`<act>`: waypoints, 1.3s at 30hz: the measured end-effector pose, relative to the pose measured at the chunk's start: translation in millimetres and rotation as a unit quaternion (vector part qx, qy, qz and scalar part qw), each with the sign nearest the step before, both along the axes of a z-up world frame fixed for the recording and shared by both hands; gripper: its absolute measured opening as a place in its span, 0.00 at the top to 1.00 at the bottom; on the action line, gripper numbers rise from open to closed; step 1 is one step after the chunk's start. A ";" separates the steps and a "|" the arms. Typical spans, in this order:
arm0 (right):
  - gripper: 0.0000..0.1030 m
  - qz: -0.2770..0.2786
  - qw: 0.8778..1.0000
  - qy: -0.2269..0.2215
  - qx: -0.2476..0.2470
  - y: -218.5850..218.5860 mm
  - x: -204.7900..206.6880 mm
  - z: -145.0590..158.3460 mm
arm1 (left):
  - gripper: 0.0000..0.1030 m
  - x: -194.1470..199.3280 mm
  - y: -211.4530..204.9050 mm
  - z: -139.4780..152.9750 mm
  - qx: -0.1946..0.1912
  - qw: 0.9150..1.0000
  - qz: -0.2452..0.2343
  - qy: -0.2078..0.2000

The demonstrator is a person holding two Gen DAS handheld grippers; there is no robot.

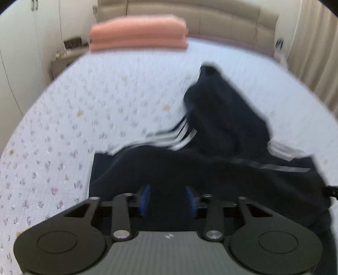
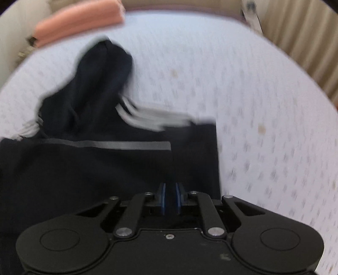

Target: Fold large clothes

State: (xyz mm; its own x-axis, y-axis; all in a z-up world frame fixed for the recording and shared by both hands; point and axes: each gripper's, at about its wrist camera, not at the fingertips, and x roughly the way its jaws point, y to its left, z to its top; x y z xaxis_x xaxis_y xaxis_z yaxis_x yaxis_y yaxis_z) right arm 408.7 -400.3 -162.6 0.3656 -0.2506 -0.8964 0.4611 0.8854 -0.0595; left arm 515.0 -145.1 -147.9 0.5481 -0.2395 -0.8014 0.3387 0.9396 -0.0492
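Left wrist view shows left tool point(image 1: 168, 201) spread over dark jacket point(image 1: 211, 169); right tool point(image 2: 170, 195) nearly closed, grip unclear.

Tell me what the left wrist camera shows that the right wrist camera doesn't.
Only the left wrist view shows the white wardrobe doors, a cluttered bedside stand, and the left gripper with a wide gap between its blue pads over the dark fabric.

Only the right wrist view shows the right gripper, its pads nearly together at the garment's edge; whether it pinches cloth is unclear.

Both show the dark striped garment, the floral bedspread, the folded pink blanket and beige curtains.
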 end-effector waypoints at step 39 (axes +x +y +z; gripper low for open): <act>0.38 0.048 0.944 -0.148 0.291 -145.2 302.2 -44.8 | 0.35 373.7 -90.6 -93.4 -0.299 0.931 -0.040 0.207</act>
State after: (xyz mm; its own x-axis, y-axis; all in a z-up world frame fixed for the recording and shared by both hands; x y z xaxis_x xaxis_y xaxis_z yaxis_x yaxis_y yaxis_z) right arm 710.9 -545.6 -207.4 0.6175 0.2992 -0.7274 0.2974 0.7674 0.5681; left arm 888.7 -235.7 -241.3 0.1832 -0.7365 -0.6511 0.2414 0.6757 -0.6965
